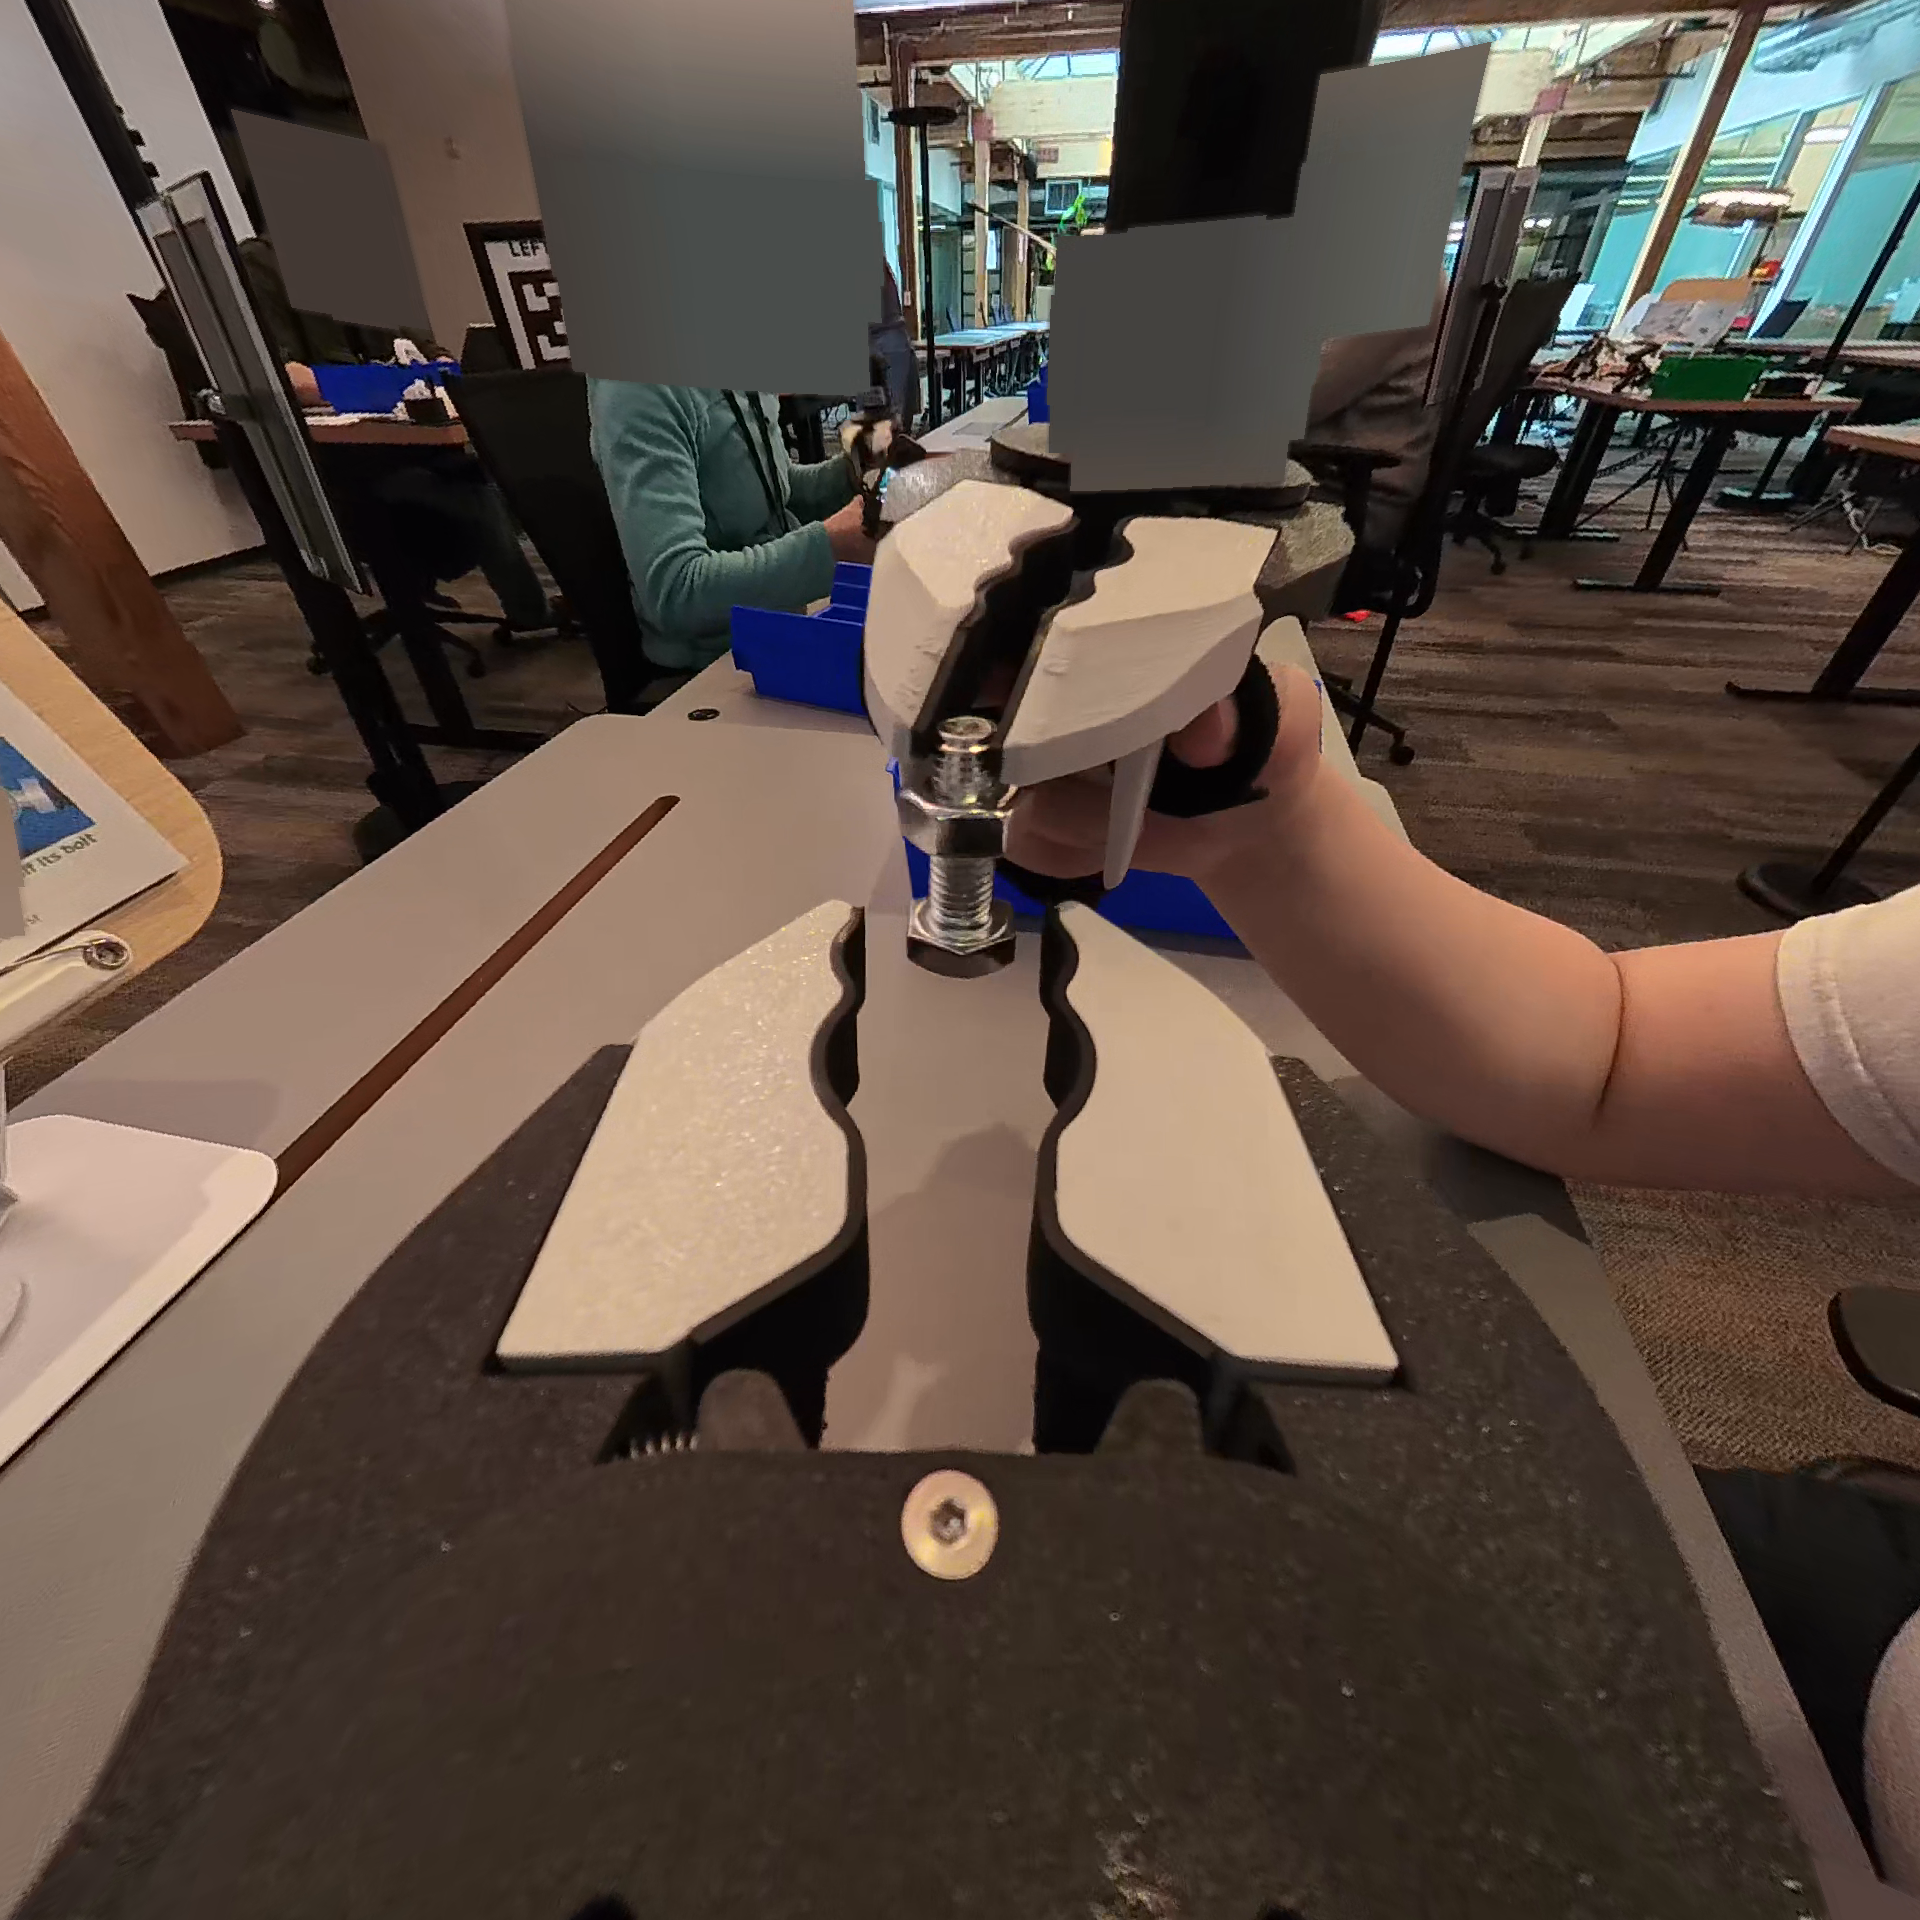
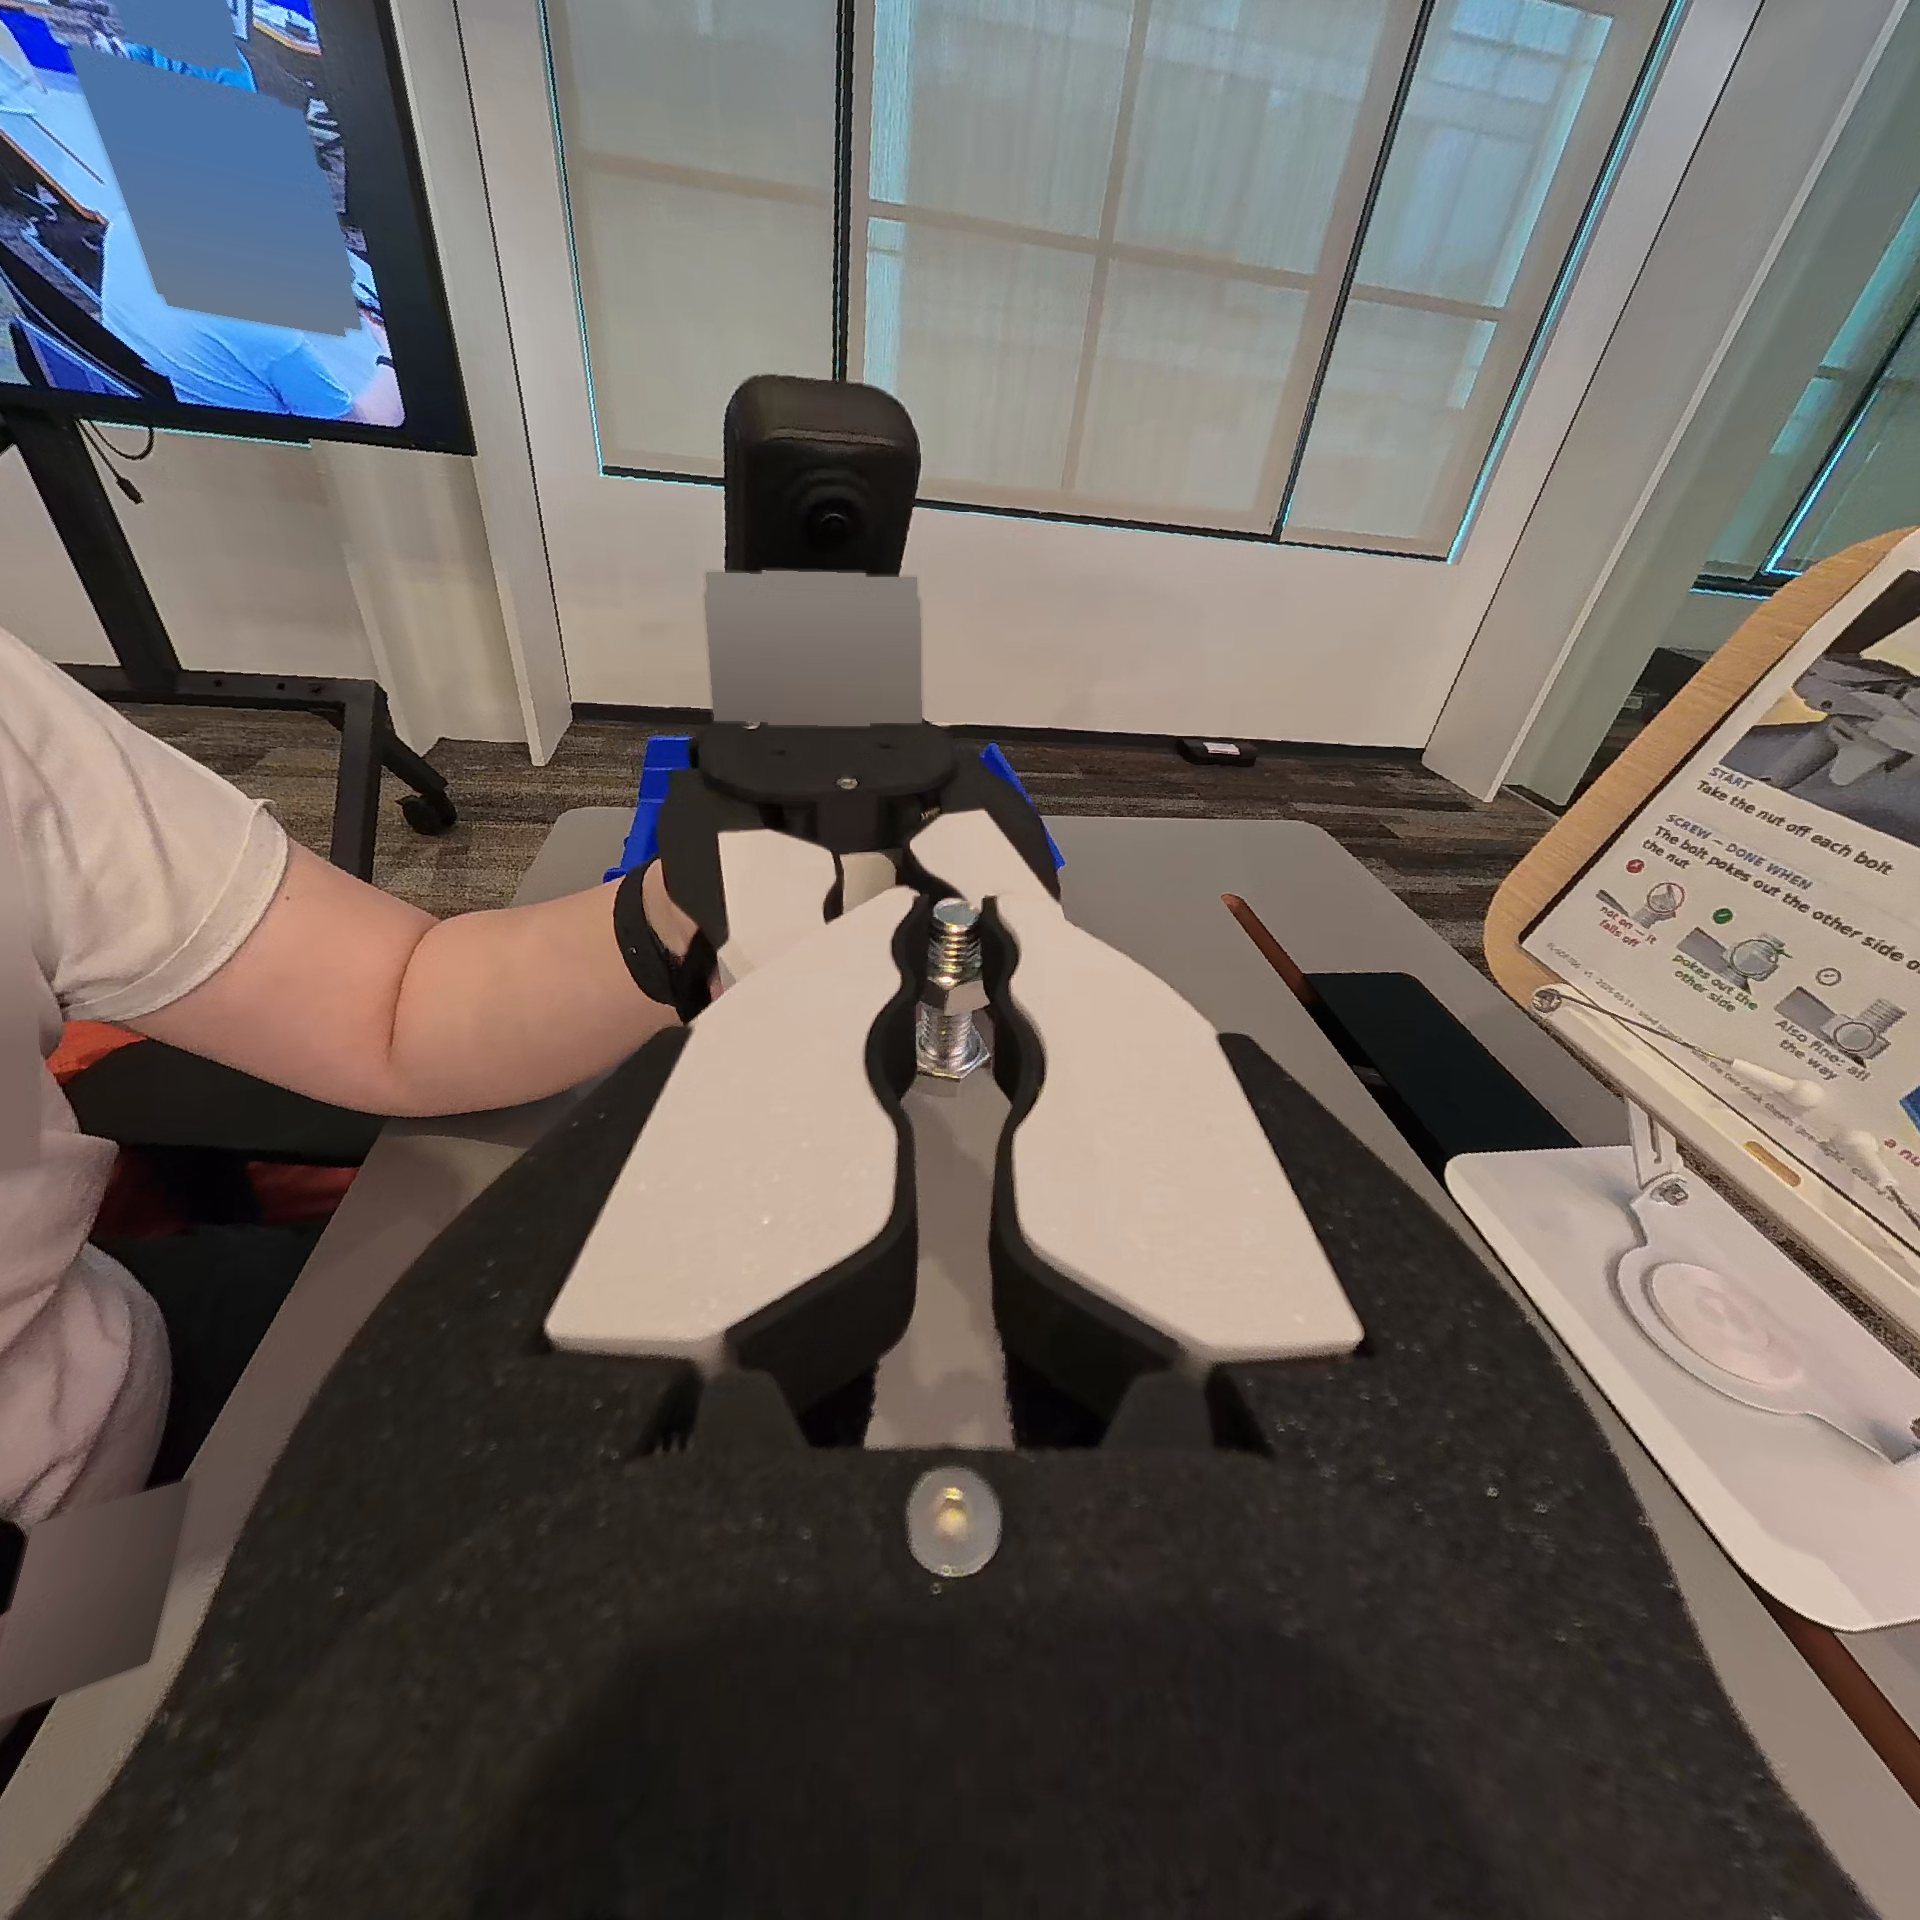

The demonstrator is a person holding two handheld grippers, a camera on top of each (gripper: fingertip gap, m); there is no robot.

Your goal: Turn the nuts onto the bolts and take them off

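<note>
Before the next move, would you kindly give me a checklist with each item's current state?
1. Bolt upright, head down on the table: ok.
2. Nut threaded partway along the bolt: ok.
3. Left gripper holding the bolt head: not ok, its fingers stand open on either side.
4. Right gripper around the bolt's upper part: ok.
5. Right fingers clamped on the nut itself: cannot tell.

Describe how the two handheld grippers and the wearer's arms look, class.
Each gripper, left and right, has wavy-edged white fingers with black inner pads on a speckled black body, with a silver screw. The person wears a white short sleeve and black hand straps.
</note>
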